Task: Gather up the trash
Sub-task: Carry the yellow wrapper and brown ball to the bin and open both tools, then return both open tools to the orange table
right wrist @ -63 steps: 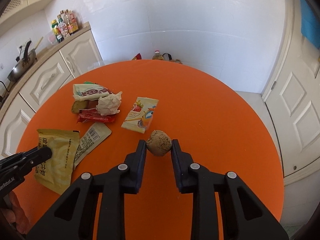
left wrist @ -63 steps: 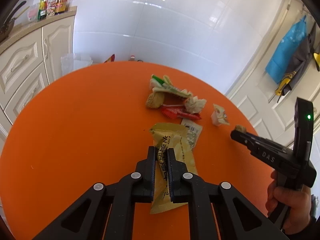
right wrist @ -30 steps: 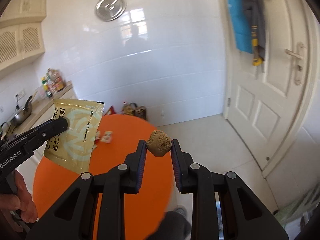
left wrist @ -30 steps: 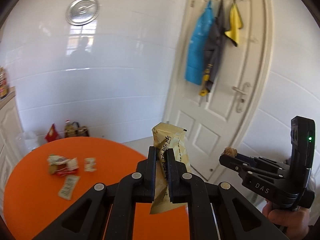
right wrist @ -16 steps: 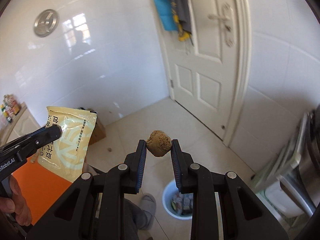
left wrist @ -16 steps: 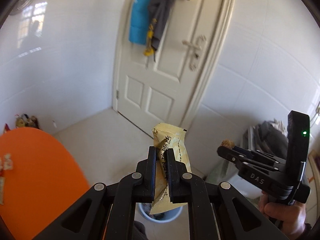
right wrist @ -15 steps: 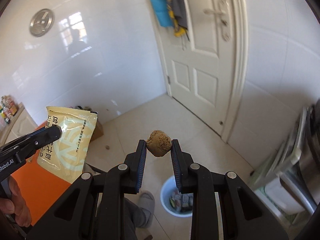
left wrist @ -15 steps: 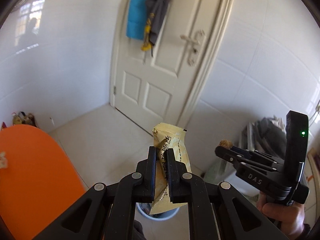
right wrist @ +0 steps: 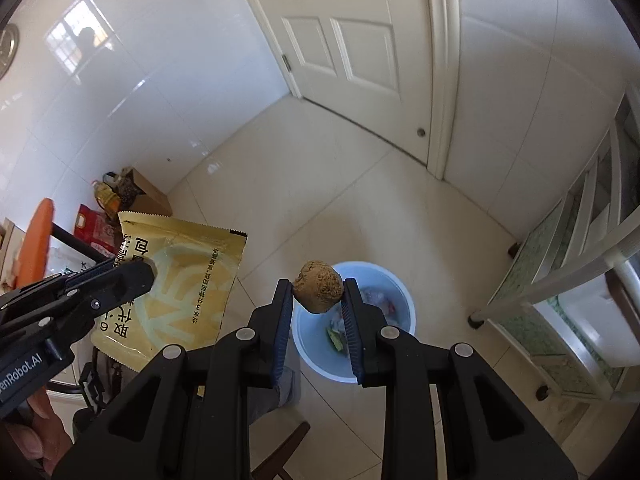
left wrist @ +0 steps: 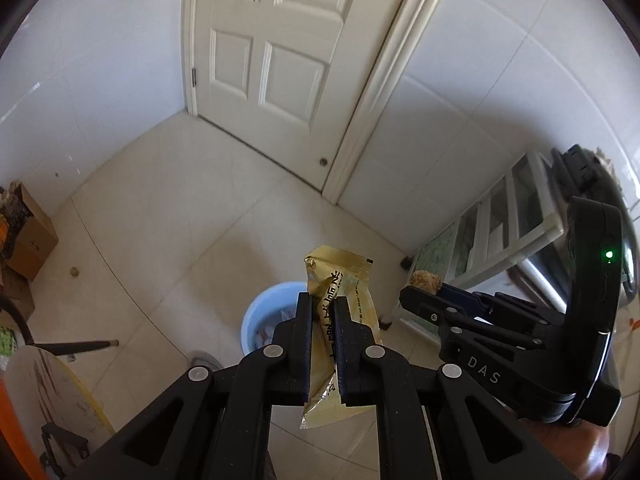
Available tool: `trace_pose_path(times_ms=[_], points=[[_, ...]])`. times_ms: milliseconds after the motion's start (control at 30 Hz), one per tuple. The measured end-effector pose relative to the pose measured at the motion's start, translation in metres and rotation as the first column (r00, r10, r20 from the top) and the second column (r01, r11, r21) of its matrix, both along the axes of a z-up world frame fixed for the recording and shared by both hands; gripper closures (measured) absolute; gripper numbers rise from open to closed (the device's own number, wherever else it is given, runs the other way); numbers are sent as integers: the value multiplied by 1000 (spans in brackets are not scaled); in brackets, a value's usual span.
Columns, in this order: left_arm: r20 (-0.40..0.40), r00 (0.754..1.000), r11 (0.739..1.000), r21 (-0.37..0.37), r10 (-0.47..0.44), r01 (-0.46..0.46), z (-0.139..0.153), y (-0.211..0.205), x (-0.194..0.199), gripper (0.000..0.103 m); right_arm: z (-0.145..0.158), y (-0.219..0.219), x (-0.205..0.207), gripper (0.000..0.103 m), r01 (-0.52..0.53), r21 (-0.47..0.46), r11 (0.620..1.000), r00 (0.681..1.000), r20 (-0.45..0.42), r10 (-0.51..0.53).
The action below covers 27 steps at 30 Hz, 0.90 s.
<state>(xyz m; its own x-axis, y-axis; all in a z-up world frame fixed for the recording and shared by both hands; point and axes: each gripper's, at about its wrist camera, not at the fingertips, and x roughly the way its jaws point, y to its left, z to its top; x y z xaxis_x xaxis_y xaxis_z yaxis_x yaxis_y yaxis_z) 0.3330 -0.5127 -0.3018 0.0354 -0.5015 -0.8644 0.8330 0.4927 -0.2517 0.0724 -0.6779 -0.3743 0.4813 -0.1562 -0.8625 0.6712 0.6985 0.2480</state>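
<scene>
Left gripper [left wrist: 322, 306] pinches a crinkled yellow foil packet [left wrist: 340, 300]; right gripper [right wrist: 318, 294] clamps a rough brown lump [right wrist: 318, 292].

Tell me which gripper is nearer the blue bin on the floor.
Hard to call. The right gripper, holding the brown lump, and the left gripper, clamping the yellow packet, both hang above the blue bin.

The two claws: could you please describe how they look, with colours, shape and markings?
Both are matte black plastic with silver screw heads and paired flat fingers. The right claw has blue ribbed pads; from the left view its body reads "DAS" and shows a green light. The left claw carries white "Robot.AI" lettering, partly cut off.
</scene>
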Motion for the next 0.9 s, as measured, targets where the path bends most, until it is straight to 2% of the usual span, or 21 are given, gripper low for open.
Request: trace_pose_path(times_ms=[200, 233, 267, 300, 333, 367, 400, 433, 500, 600, 700, 767, 900], points=[[7, 1000, 995, 96, -26, 25, -27, -48, 19, 93, -28, -17, 7, 76, 16, 37, 999, 999, -37, -15], [5, 999, 994, 103, -33, 32, -29, -53, 21, 89, -30, -19, 7, 76, 20, 36, 999, 999, -40, -18], [3, 999, 994, 108, -33, 33, -31, -58, 23, 81, -32, -20, 7, 74, 28, 33, 999, 999, -47, -26], [11, 1000, 993, 117, -28, 27, -33, -62, 24, 72, -34, -22, 7, 67, 36, 36, 999, 998, -51, -34], [17, 1000, 993, 121, -21, 19, -38, -67, 27, 54, -35, -24, 6, 61, 45, 44, 998, 998, -50, -43], [17, 1000, 994, 113, -11, 9, -39, -69, 29, 45, -38, -25, 6, 47, 52, 45, 998, 998, -50, -49], [19, 1000, 995, 104, 0, -2, -39, -69, 31, 43, -38, -26, 4, 37, 61, 40, 997, 997, -52, -59], [25, 1000, 994, 106, 8, -10, -41, -70, 34, 38, -38, -25, 2, 33, 67, 35, 997, 997, -51, -66], [38, 999, 993, 114, 22, -26, -42, -68, 35, 32, -38, -24, -1, 15, 78, 34, 996, 996, -47, -77], [96, 995, 992, 118, 41, -52, -35, -61, 30, 22, -36, -22, -5, 0, 105, 24, 994, 993, -54, -104], [169, 983, 991, 99, 68, -86, -20, -52, 21, 16, -30, -18, -8, 0, 133, 16, 991, 989, -61, -132], [206, 975, 992, 74, 86, -103, -9, -43, 11, 6, -22, -13, -10, 0, 146, 7, 989, 988, -55, -145], [252, 960, 992, 13, 122, -129, 19, -17, -10, 4, 0, -1, -9, 0, 144, -11, 990, 989, -19, -144]])
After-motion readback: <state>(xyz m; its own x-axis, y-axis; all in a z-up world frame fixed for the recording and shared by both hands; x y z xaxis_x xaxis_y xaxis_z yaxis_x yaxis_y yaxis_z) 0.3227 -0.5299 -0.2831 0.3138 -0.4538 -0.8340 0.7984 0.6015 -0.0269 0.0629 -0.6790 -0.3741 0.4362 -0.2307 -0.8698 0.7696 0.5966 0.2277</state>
